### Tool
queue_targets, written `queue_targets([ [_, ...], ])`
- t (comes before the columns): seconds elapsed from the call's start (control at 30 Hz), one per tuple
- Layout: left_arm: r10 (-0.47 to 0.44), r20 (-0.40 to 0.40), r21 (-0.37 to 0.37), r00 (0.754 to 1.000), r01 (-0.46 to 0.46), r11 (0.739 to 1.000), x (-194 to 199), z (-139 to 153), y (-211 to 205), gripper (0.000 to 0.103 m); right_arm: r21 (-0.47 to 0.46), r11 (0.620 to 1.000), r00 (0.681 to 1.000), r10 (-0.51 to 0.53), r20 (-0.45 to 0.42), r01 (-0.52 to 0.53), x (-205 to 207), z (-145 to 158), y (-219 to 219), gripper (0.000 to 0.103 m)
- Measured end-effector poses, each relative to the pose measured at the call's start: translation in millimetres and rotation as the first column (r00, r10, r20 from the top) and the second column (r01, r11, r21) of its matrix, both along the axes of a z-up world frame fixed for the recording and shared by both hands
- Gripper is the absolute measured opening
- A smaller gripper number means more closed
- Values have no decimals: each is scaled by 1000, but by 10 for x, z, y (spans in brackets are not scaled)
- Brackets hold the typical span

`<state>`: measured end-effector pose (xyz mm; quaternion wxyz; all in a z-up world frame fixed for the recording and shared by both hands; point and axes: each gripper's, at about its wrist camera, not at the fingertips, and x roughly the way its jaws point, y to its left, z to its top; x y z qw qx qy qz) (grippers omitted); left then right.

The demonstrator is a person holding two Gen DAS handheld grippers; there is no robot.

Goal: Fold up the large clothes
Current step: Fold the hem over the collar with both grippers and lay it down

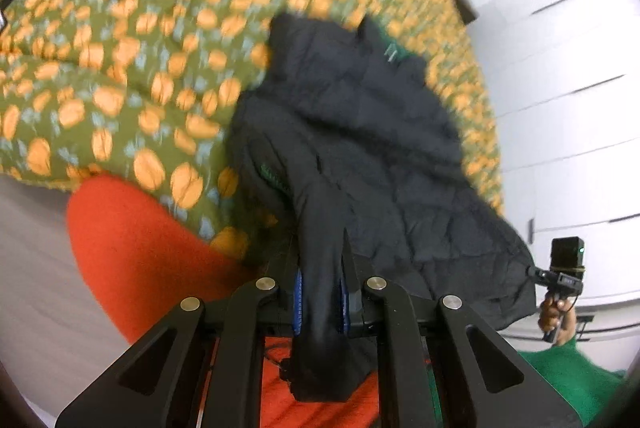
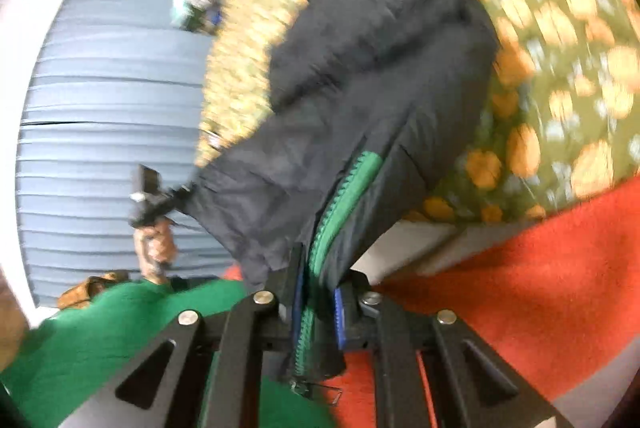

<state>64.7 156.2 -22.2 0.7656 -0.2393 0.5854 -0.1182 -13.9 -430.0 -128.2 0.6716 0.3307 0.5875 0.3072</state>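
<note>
While both grippers grip the black jacket (image 1: 360,131), it hangs stretched over the flowered bedspread (image 1: 120,75). Left gripper (image 1: 320,302) clamped tight on a dark edge; right gripper (image 2: 318,312) clamped on the green zipper (image 2: 336,203) hem. No fold made yet; folding all remains.

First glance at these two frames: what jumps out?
The black jacket, stretched mid-frame between both grippers. The left gripper is clamped on a black fold at bottom centre, and the right gripper is clamped on the green zipper edge. Behind lies the orange-flowered bedspread, with a red cloth at its near edge.
</note>
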Motion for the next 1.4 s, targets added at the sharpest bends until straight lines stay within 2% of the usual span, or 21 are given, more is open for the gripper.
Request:
queue_targets([
  [0.13, 3, 125, -15, 992, -1, 1000, 457, 337, 11, 12, 34, 998, 986, -55, 157, 50, 408, 551, -161, 12],
  [0.3, 21, 168, -20, 986, -18, 1000, 1747, 52, -160, 16, 67, 985, 956, -173, 238, 161, 1610, 430, -352, 12],
  [0.4, 73, 206, -47, 976, -65, 997, 2312, -321, -240, 50, 83, 959, 939, -283, 195, 272, 2370, -60, -431, 15],
  [0.43, 84, 205, -64, 975, -73, 995, 2420, -440, -247, 73, 84, 948, 934, -318, 163, 308, 2548, -236, -473, 15],
  [0.47, 108, 185, -68, 977, -97, 993, 2565, -613, -251, 81, 86, 931, 925, -363, 114, 355, 2686, -452, -500, 18],
  [0.53, 140, 126, -64, 982, -132, 989, 2720, -851, -219, 81, 92, 880, 885, -464, -44, 466, 2890, -903, -625, 31],
  [0.6, 145, 83, -88, 986, -137, 987, 2790, -994, -161, 81, 153, 828, 840, -516, -171, 540, 2893, -1191, -705, 69],
  [0.63, 140, 89, -90, 986, -132, 987, 2778, -991, -152, 82, 179, 811, 829, -532, -173, 558, 2876, -1206, -759, 74],
  [0.67, 127, 102, -86, 987, -118, 989, 2766, -989, -141, 85, 196, 804, 828, -547, -123, 561, 2841, -1159, -781, 75],
  [0.73, 91, 138, -41, 986, -87, 995, 2732, -981, -138, 89, 139, 848, 856, -517, 2, 512, 2815, -993, -743, 75],
  [0.8, 50, 168, 54, 984, -60, 997, 2733, -1030, -196, 91, -35, 905, 890, -410, 198, 424, 2840, -745, -587, 76],
  [0.87, 8, 170, 192, 985, -41, 980, 2783, -1176, -311, 91, -214, 908, 906, -288, 309, 361, 2902, -637, -391, 76],
  [0.9, -20, 165, 273, 986, -26, 962, 2816, -1274, -399, 91, -339, 882, 916, -210, 342, 329, 2955, -636, -255, 76],
  [0.93, -44, 156, 356, 987, -14, 935, 2846, -1382, -484, 90, -430, 849, 926, -161, 340, 306, 3021, -700, -140, 76],
  [1.0, -73, 135, 481, 988, -1, 877, 2874, -1603, -604, 77, -486, 826, 943, -150, 296, 284, 3104, -892, -59, 77],
  [1.07, -96, 127, 477, 987, 24, 878, 2865, -1729, -644, 36, -460, 834, 947, -210, 243, 303, 3165, -1072, -69, 73],
  [1.1, -91, 129, 515, 987, 12, 857, 2859, -1723, -678, 32, -450, 833, 943, -237, 235, 322, 3147, -1100, -99, 50],
  [1.13, -91, 149, 537, 985, -3, 843, 2846, -1663, -701, 22, -442, 830, 937, -260, 234, 340, 3111, -1092, -122, 40],
  [1.2, -97, 222, 542, 970, -40, 839, 2823, -1429, -747, 19, -454, 809, 920, -255, 299, 372, 3093, -866, -126, 22],
  [1.3, -112, 302, 566, 947, -83, 820, 2819, -1232, -822, 19, -540, 746, 888, -151, 433, 390, 3111, -553, 14, 20],
  [1.4, -99, 287, 597, 953, -97, 796, 2922, -1444, -866, 20, -590, 688, 861, -101, 498, 422, 3124, -417, 111, 20],
])
